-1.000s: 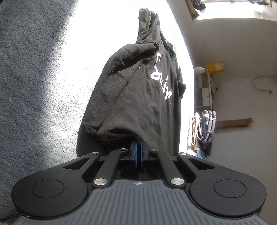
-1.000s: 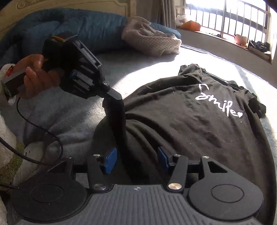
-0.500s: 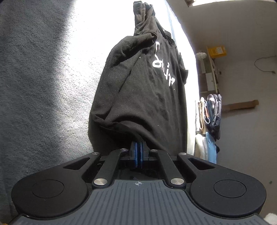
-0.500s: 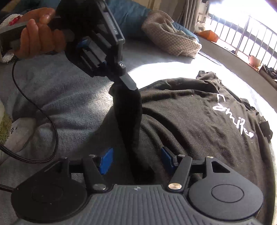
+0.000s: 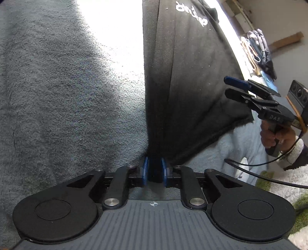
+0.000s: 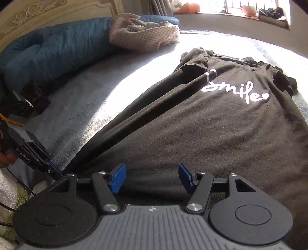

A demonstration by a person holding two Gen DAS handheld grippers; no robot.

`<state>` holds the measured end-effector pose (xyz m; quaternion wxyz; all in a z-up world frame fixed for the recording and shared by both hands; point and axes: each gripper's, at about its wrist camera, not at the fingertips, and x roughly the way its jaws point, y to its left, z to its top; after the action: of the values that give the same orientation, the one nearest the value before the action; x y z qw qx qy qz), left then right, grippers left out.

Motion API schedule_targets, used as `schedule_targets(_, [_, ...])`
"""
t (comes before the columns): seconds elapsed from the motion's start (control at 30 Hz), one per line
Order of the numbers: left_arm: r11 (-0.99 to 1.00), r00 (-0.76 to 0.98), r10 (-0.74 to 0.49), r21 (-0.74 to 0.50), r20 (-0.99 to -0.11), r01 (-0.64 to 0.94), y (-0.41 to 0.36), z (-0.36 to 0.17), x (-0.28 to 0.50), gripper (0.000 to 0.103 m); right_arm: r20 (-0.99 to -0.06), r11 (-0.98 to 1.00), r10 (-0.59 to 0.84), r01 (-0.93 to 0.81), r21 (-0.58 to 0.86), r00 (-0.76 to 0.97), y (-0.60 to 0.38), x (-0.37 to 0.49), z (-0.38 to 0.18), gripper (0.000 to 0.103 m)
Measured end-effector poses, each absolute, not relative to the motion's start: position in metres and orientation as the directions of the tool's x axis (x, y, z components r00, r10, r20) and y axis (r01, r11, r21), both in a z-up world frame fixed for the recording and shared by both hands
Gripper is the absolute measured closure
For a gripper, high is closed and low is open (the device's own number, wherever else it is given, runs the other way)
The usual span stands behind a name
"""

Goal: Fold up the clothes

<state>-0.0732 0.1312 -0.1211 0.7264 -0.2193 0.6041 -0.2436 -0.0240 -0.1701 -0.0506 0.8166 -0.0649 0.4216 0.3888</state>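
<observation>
A black T-shirt [image 6: 221, 125] with white "smile" lettering lies on the grey bed cover [image 6: 100, 92]. My left gripper [image 5: 154, 172] is shut on the shirt's [image 5: 184, 77] bottom hem corner and pulls the left edge taut into a long straight fold. In the right wrist view the left gripper [image 6: 55, 172] sits low at the left with that fold running from it toward the sleeve. My right gripper [image 6: 152, 177] is open and empty, just above the shirt's hem. It shows at the right of the left wrist view [image 5: 231, 86].
A blue duvet [image 6: 53, 52] and a beige blanket [image 6: 144, 36] lie at the head of the bed under a carved headboard [image 6: 48, 13]. A window sill [image 6: 231, 13] runs along the back. A fluffy white and green rug [image 5: 284, 182] and hanging clothes [image 5: 258, 52] lie beyond the bed's edge.
My left gripper has come down from its raised position and pulled the hem corner back and left, stretching the shirt's side straight. My right gripper stays open near the hem.
</observation>
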Motion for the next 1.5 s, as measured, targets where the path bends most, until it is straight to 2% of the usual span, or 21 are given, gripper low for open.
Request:
schedule_targets(0.07, [0.783,0.144,-0.622,-0.606,-0.77,0.143,0.14,-0.112,-0.066,0.058,-0.741,0.713,0.567,-0.664,0.225,0.359,-0.175,-0.017,-0.052,0.04])
schedule_targets(0.13, [0.788,0.152,-0.613,-0.585,-0.776,0.193,0.152,-0.1,-0.057,0.053,-0.743,0.734,0.555,-0.641,0.226,0.374,-0.178,-0.013,-0.056,0.04])
schedule_targets(0.27, [0.81,0.246,-0.586,-0.544,-0.772,0.221,0.173,-0.077,-0.028,0.052,-0.749,0.771,0.525,-0.599,0.216,0.405,-0.178,-0.003,-0.064,0.04])
schedule_targets(0.4, [0.896,0.5,-0.445,-0.366,-0.743,0.253,0.148,-0.05,0.026,0.05,-0.763,0.801,0.495,-0.558,0.217,0.414,-0.175,0.007,-0.076,0.041])
schedule_targets(0.47, [0.93,0.603,-0.365,-0.257,-0.709,0.262,0.121,-0.046,0.058,0.039,-0.77,0.806,0.482,-0.555,0.203,0.418,-0.172,0.007,-0.082,0.041])
schedule_targets(0.5, [0.942,0.637,-0.332,-0.208,-0.696,0.263,0.109,-0.046,0.075,0.038,-0.77,0.805,0.478,-0.56,0.193,0.422,-0.171,0.007,-0.084,0.041])
schedule_targets(0.63, [0.935,0.724,-0.277,-0.004,-0.632,0.354,0.06,-0.055,0.129,0.038,-0.767,0.801,0.477,-0.572,0.177,0.429,-0.169,0.006,-0.086,0.04])
schedule_targets(0.77, [0.806,0.822,-0.175,0.401,-0.541,0.435,0.008,-0.079,0.149,0.04,-0.762,0.798,0.492,-0.568,0.202,0.42,-0.173,0.009,-0.087,0.04])
schedule_targets(0.9, [0.704,0.819,-0.134,0.528,-0.557,0.474,-0.005,-0.105,0.165,0.054,-0.756,0.796,0.508,-0.56,0.229,0.413,-0.176,0.011,-0.088,0.04])
schedule_targets(0.93, [0.701,0.819,-0.121,0.535,-0.562,0.471,-0.004,-0.109,0.169,0.06,-0.754,0.797,0.511,-0.557,0.235,0.413,-0.177,0.012,-0.088,0.04])
schedule_targets(1.0, [0.722,0.828,-0.104,0.53,-0.551,0.444,0.0,-0.11,0.175,0.069,-0.75,0.797,0.516,-0.553,0.243,0.414,-0.177,0.012,-0.089,0.039])
schedule_targets(1.07, [0.79,0.829,-0.105,0.46,-0.55,0.405,0.009,-0.101,0.181,0.08,-0.747,0.795,0.519,-0.555,0.243,0.416,-0.177,0.011,-0.089,0.037])
schedule_targets(1.13, [0.885,0.815,-0.126,0.307,-0.565,0.35,0.028,-0.089,0.191,0.081,-0.747,0.791,0.513,-0.57,0.22,0.423,-0.175,0.009,-0.09,0.037])
schedule_targets(1.2, [0.968,0.79,-0.166,0.056,-0.59,0.245,0.06,-0.081,0.205,0.083,-0.75,0.786,0.501,-0.59,0.185,0.431,-0.171,0.005,-0.09,0.037])
schedule_targets(1.3, [0.971,0.779,-0.193,-0.233,-0.596,0.062,0.109,-0.08,0.218,0.094,-0.753,0.779,0.491,-0.608,0.154,0.438,-0.166,0.002,-0.09,0.033])
schedule_targets(1.4, [0.916,0.803,-0.149,-0.387,-0.577,-0.108,0.153,-0.079,0.216,0.098,-0.754,0.779,0.489,-0.609,0.15,0.439,-0.165,0.002,-0.091,0.032])
schedule_targets(1.5, [0.879,0.812,-0.129,-0.445,-0.569,-0.172,0.183,-0.078,0.208,0.099,-0.753,0.78,0.493,-0.605,0.16,0.437,-0.166,0.003,-0.091,0.031])
